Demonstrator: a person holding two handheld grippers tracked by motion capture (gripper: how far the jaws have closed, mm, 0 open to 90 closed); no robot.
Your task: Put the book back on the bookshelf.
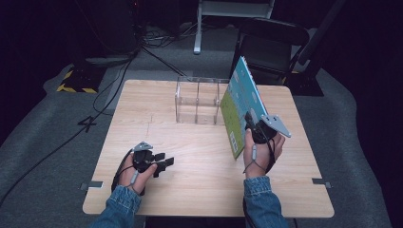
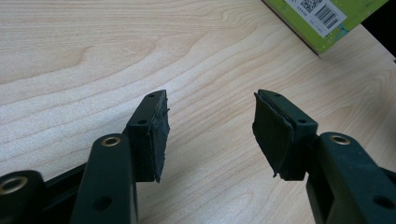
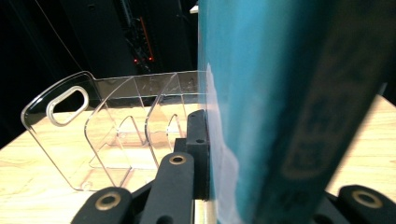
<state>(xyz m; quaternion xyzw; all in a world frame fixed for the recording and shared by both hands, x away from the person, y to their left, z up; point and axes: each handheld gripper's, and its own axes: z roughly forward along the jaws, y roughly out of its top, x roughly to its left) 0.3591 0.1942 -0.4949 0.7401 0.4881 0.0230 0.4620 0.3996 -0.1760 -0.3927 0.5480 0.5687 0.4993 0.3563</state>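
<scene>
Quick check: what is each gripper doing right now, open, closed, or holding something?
Left gripper: open, empty, over the table.
Right gripper: closed on the book.

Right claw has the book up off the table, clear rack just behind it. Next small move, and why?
Probably carry the book a little forward and left toward the clear rack, lining its lower edge up over a slot. The right claw is shut on the book, which stands tilted beside the rack's right end, not yet in a compartment. The left claw rests open on the table, holding nothing.
</scene>
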